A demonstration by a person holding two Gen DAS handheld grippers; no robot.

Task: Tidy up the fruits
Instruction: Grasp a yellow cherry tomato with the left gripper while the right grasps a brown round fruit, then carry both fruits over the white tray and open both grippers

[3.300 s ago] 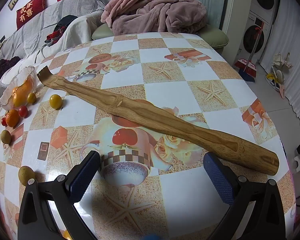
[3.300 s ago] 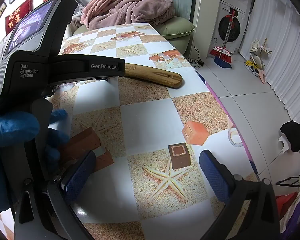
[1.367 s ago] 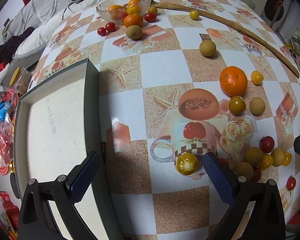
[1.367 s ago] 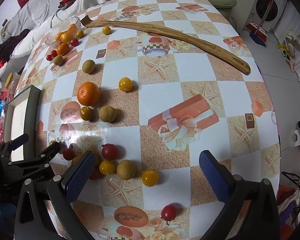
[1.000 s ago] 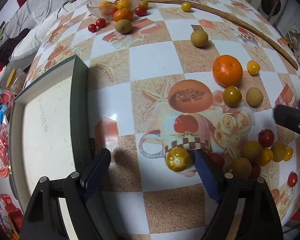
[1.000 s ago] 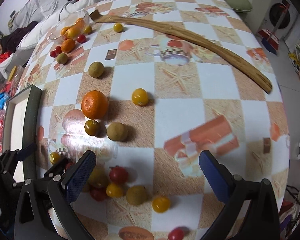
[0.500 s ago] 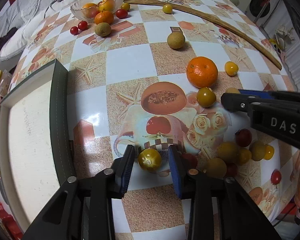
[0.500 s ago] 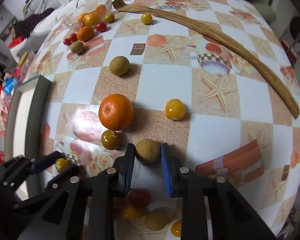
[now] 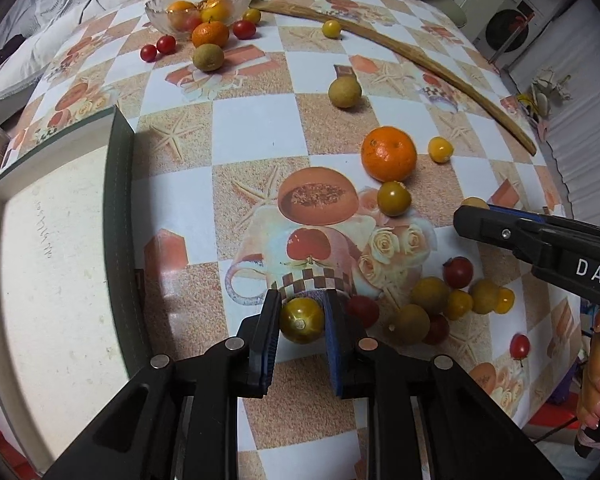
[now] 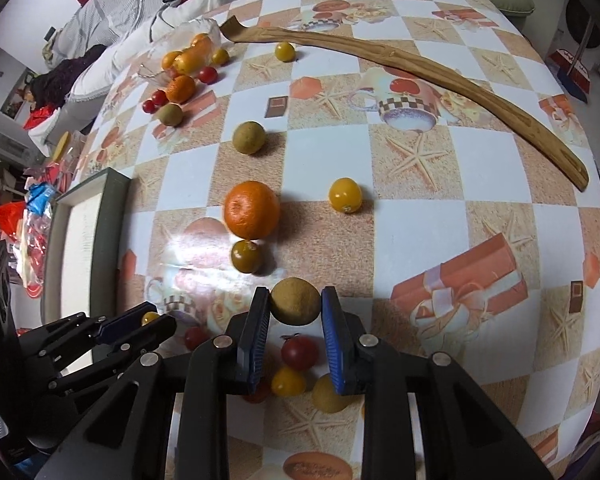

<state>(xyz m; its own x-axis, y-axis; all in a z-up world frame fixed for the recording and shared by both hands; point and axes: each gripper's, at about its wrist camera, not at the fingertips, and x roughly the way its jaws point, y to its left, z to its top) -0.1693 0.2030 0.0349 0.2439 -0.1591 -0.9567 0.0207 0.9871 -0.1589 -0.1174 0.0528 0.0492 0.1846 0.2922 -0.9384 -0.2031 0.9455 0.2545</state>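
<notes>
Grasping 2 fruits at the table's near edge

My left gripper (image 9: 300, 320) pinches a yellow tomato (image 9: 301, 320), my right gripper (image 10: 295, 302) a brown longan (image 10: 295, 301); next, lift both toward the tray (image 9: 118, 200).

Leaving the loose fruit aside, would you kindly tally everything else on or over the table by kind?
Glass bowl: 1
Wooden stick: 1
Tray: 1
Grippers: 2, left gripper, right gripper
Fruit held in fingers: 2, yellow-green tomato, brown fruit
Total: 7
</notes>
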